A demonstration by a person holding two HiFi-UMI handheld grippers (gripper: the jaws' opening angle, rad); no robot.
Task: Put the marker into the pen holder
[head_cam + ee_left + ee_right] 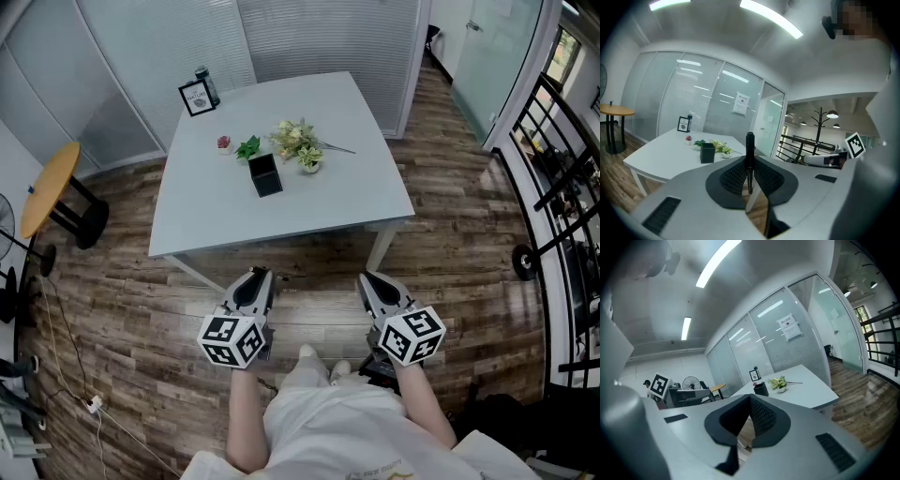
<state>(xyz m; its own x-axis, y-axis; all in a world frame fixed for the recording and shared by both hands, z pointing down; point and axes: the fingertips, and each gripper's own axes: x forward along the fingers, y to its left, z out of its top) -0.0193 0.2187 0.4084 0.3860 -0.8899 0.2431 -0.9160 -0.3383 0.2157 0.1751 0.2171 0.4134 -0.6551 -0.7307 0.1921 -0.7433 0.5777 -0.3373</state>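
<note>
A black marker (749,154) stands upright, pinched between the jaws of my left gripper (750,163), which is shut on it. The black square pen holder (265,174) stands near the middle of the white table (347,202), well ahead of both grippers. It also shows in the left gripper view as the pen holder (707,153) and in the right gripper view as the pen holder (761,389). My left gripper (258,276) and right gripper (373,279) hover over the wooden floor, short of the table's near edge. The right gripper (749,399) is shut with nothing in it.
On the table, a small potted flower bunch (300,142) and green leaves (247,147) lie just behind the holder. A framed card (197,97) and a bottle (206,85) stand at the far left corner. A round wooden side table (49,185) is at left, and a black railing (562,187) at right.
</note>
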